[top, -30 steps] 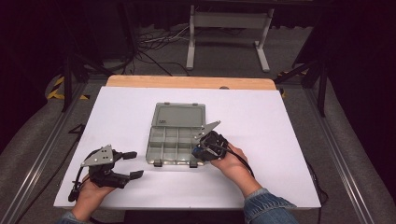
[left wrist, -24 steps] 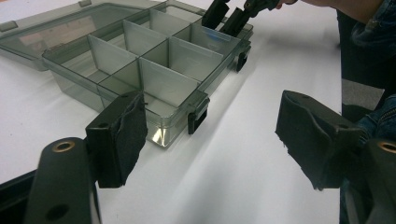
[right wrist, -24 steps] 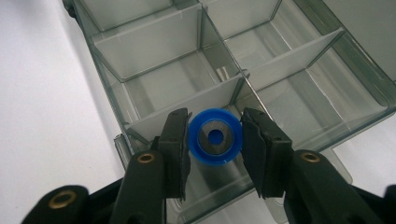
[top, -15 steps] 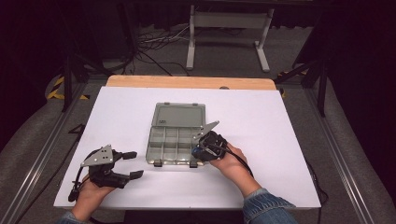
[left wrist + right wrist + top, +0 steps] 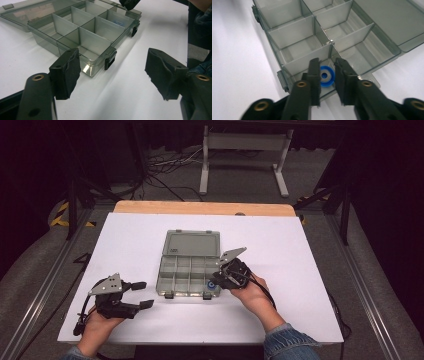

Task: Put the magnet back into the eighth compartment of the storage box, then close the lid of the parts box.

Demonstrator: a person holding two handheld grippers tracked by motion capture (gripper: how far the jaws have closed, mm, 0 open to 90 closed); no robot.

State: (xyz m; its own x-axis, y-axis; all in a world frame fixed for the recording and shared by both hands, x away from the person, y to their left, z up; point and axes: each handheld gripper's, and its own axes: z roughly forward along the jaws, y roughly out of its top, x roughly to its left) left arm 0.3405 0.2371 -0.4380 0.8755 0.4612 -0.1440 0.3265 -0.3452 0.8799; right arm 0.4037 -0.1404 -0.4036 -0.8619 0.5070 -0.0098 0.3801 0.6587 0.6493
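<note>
A clear grey compartment box lies open on the white table, its lid folded flat at the far side. A blue ring lies flat in the near right compartment. My right gripper hovers just above that compartment, its jaws a narrow gap apart over the ring and holding nothing. In the high view the right gripper sits at the box's near right corner. My left gripper rests left of the box, open wide and empty. The left gripper view has its jaws facing the box's front latches.
The white table top has free room on both sides of the box and in front of it. A wooden strip runs along the far edge. Beyond it are cables and a metal stand on the floor.
</note>
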